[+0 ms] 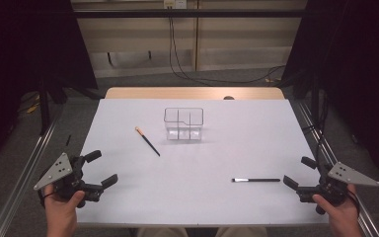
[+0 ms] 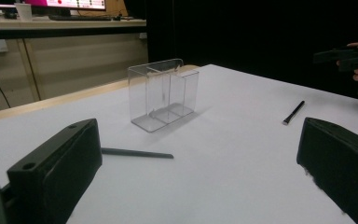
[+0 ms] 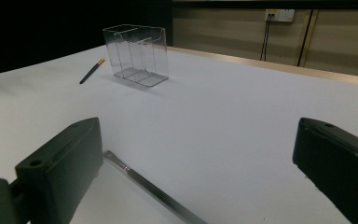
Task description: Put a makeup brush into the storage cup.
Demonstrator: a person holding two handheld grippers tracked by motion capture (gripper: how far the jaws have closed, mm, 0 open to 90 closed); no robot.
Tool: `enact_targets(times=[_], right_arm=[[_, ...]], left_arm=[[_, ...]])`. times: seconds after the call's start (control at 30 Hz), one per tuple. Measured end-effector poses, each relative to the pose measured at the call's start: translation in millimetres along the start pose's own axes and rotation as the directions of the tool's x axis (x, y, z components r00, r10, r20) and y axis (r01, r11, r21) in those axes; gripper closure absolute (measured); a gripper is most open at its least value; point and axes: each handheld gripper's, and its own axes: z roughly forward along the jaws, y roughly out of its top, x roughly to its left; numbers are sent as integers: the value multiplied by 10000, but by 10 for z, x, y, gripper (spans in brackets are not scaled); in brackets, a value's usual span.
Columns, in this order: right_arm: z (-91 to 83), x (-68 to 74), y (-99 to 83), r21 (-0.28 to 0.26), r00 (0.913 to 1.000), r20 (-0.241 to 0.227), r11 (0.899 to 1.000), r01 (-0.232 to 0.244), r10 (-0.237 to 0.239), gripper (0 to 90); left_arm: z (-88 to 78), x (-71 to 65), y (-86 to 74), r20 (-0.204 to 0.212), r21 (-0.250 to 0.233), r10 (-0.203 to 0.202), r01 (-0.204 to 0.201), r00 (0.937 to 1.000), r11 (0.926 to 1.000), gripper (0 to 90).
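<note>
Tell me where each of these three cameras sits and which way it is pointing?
High view: above the person's side, looking forward and down on the white table; both hands show, with the left tool and right tool.
Left gripper view: rides the left tool, looking between its open jaws across the table at the clear organizer.
Right gripper view: rides the right tool, looking between its open jaws over the silver-tipped brush.
Shared: all show the organizer and the orange-tipped brush.

Room was pretty dim, edges of the high view nearly black, only the white table point(image 1: 197, 163) caught soft overhead light. The clear organizer point(image 1: 184, 124) threw a faint shadow. Both gripper views looked grainy, with the near jaws soft and out of focus
</note>
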Motion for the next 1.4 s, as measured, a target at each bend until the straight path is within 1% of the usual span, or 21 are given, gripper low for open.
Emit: enact_targets(times=[0.03,0.1,0.17,0.3,0.47,0.5,0.53,0.6,0.63,0.7,0.73,0.77,0.8,0.9,0.97,1.0,1.07,1.17,1.23,1.27,1.4], right_arm=[[0,0,0,0,10000,0,10000,0,0,12],[-4,10,-1,38,10000,11,10000,24,-24,12],[-10,10,-6,52,10000,43,10000,30,-30,12],[-16,6,-10,66,10000,42,10000,20,-21,12],[-28,8,-14,44,10000,55,10000,29,-30,12],[-31,8,-15,32,10000,57,10000,23,-23,12],[-35,10,-16,32,10000,81,10000,-32,32,12],[-39,7,-18,57,10000,72,10000,-6,6,12],[-39,7,-18,57,10000,72,10000,-6,6,12],[-38,10,-17,34,9999,95,10000,-43,43,12],[-38,10,-17,34,9999,95,10000,-43,43,12],[-36,10,-16,40,9999,99,10000,-43,42,12],[-31,9,-16,52,10000,76,10000,-20,20,12],[-24,7,-13,35,10000,67,10000,13,-13,12],[-17,8,-13,48,10000,49,10000,12,-12,12],[-8,10,-16,36,10000,37,10000,-9,9,12],[-7,9,-19,67,10000,12,10000,16,-16,12],[-11,9,-21,91,10000,16,10000,33,-34,12],[-21,5,-20,60,10000,38,10000,43,-43,12],[-22,3,-20,57,10000,36,10000,37,-37,12],[-19,6,-24,64,10000,19,10000,6,-6,12]], left_arm=[[7,2,-2,-80,21,4,-4,10000,10000,0],[24,6,3,-65,41,-22,22,10000,10000,0],[43,5,18,-110,38,45,-45,9999,10000,0],[104,9,46,-65,-63,-67,66,10000,10000,0],[210,30,67,-66,80,-22,22,10000,10000,0],[238,35,70,-23,100,-64,64,10000,9999,0],[266,42,74,-36,167,-20,20,10000,9999,0],[358,57,80,-102,306,-108,111,9999,9995,0],[358,57,80,-102,306,-108,111,9999,9995,0],[452,84,89,-123,354,-160,165,9998,9992,0],[452,84,89,-123,354,-160,165,9998,9992,0],[487,101,94,-132,384,-122,127,9998,9992,0],[515,118,98,-171,424,-99,107,9998,9990,0],[608,156,96,-323,487,-245,260,9992,9985,0],[662,176,92,-438,549,-265,289,9987,9981,0],[692,187,90,-488,550,-346,372,9982,9978,0],[747,212,91,-593,584,-345,379,9976,9976,0],[834,236,101,-629,543,-378,413,9973,9977,0],[922,244,122,-651,554,-322,358,9974,9978,0],[922,244,122,-651,554,-322,358,9974,9978,0],[1029,254,144,-706,530,-307,345,9970,9980,0]])
